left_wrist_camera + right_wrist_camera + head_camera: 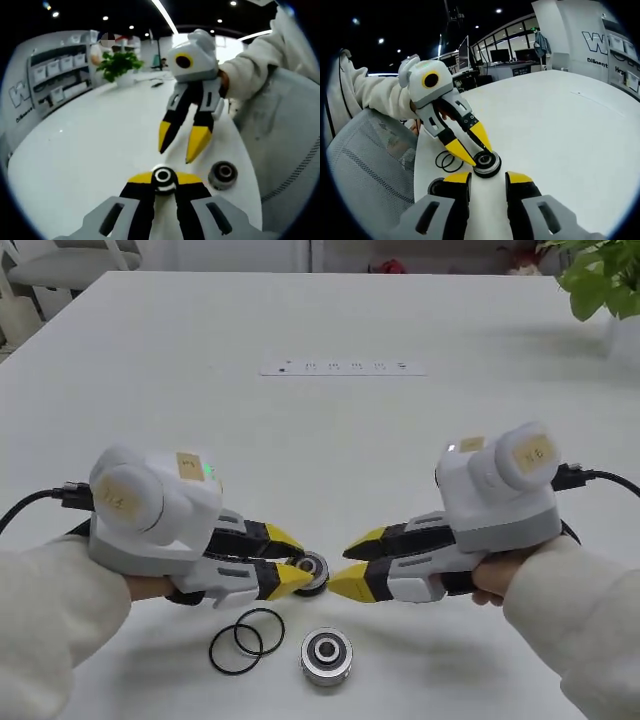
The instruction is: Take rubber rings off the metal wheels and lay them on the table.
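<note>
Black rings (247,640), silver wheel (326,655), white table (320,440), yellow-tipped left tongs (304,562), yellow-tipped right tongs (338,565)

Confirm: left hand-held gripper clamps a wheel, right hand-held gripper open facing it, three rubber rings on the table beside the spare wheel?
Wrong on the count only: the head view shows two rubber rings overlapping on the table, not three. The rest holds: left hand-held gripper clamps a wheel, right hand-held gripper is open facing it, spare wheel beside the rings.

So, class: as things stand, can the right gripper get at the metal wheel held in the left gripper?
Probably yes. The right gripper is open and points at the wheel with nothing between; the left gripper grips it from the opposite side.
</note>
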{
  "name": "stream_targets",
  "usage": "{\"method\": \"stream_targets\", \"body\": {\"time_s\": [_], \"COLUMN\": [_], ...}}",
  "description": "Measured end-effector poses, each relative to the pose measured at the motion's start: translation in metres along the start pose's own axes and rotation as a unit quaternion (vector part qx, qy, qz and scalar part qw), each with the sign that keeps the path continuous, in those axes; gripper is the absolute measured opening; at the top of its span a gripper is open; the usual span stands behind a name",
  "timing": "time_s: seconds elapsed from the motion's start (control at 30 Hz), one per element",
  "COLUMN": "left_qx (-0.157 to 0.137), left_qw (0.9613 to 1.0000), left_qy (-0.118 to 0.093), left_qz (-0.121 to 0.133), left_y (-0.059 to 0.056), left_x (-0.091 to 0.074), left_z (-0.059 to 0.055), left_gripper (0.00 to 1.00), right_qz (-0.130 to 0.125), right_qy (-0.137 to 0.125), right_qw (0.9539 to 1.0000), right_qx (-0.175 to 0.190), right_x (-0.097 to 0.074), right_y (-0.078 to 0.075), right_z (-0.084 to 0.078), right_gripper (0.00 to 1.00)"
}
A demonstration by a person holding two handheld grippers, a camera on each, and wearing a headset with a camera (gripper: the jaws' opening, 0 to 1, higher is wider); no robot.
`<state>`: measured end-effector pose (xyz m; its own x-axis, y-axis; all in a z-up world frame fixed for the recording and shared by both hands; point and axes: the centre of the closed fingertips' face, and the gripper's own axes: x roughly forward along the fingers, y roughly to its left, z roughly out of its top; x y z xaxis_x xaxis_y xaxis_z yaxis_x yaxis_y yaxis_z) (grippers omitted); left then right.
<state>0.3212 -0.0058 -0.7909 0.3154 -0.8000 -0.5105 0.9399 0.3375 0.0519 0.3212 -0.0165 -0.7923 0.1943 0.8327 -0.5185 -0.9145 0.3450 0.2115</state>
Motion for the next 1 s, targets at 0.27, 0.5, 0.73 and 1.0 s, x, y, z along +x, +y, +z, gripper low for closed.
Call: {"method": "stream_targets", "body": {"time_s": [0.27, 0.5, 0.73, 1.0], "left_qx": [-0.007, -0.015, -0.017, -0.02], "left_qw": [1.0, 0.9999, 0.9998, 0.9997], "left_qy": [-0.004, -0.007, -0.009, -0.012], "left_qz": [0.005, 0.0, -0.007, -0.008], "left_y": [0.001, -0.002, -0.006, -0.006], "left_x": [0.001, 0.001, 0.001, 0.001], "left_z": [0.0, 0.001, 0.001, 0.001], "left_gripper": [0.13, 0.13, 0.13, 0.13], "right_qz": [0.001, 0.002, -0.008, -0.005], "right_qy": [0.011, 0.027, 0.025, 0.024], "right_qw": [0.9999, 0.9989, 0.9979, 0.9971], "right_qx": [-0.012, -0.038, -0.059, -0.072], "right_x": [0.005, 0.012, 0.017, 0.02], "right_y": [0.003, 0.007, 0.005, 0.006], "right_z": [-0.006, -0.012, -0.011, -0.01], "right_gripper": [0.24, 0.26, 0.28, 0.23]}}
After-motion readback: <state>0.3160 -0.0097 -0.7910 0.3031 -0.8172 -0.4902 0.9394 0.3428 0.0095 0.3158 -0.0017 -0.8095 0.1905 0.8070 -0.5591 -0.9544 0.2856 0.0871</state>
